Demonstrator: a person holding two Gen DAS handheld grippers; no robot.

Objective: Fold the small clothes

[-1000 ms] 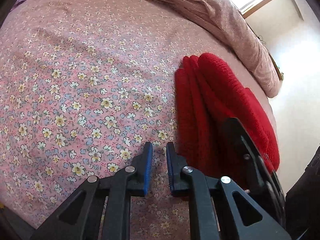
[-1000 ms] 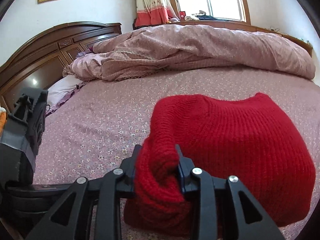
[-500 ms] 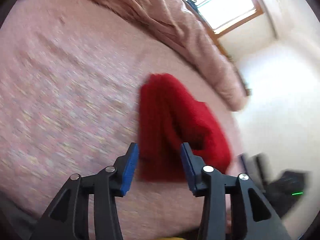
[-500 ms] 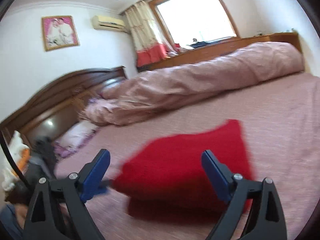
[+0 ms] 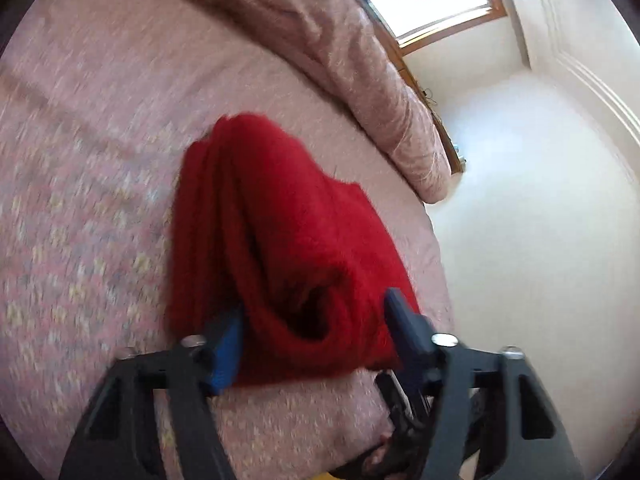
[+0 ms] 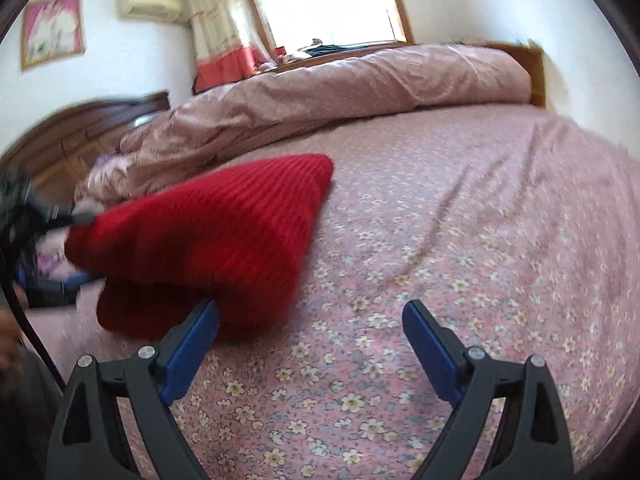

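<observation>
A folded red knitted sweater (image 5: pixel 276 240) lies on the pink flowered bed sheet (image 5: pixel 80 184). My left gripper (image 5: pixel 312 320) is open, with its jaws wide on either side of the sweater's near thick folded edge. In the right wrist view the sweater (image 6: pixel 208 236) lies to the left, with its far left edge lifted. My right gripper (image 6: pixel 310 316) is open and empty, just right of the sweater, over the bare sheet (image 6: pixel 460 240). The left gripper's body shows dimly at the sweater's left edge in the right wrist view.
A rolled pink duvet (image 6: pixel 340 92) lies along the far side of the bed. A dark wooden headboard (image 6: pixel 68 140) stands at the left. The window (image 6: pixel 324 0) and white walls lie beyond. The bed's edge (image 5: pixel 436 248) runs close to the sweater's right side.
My right gripper has let go of the sweater, opened wide and moved off to its right. My left gripper has opened and moved from the sheet onto the sweater's folded edge.
</observation>
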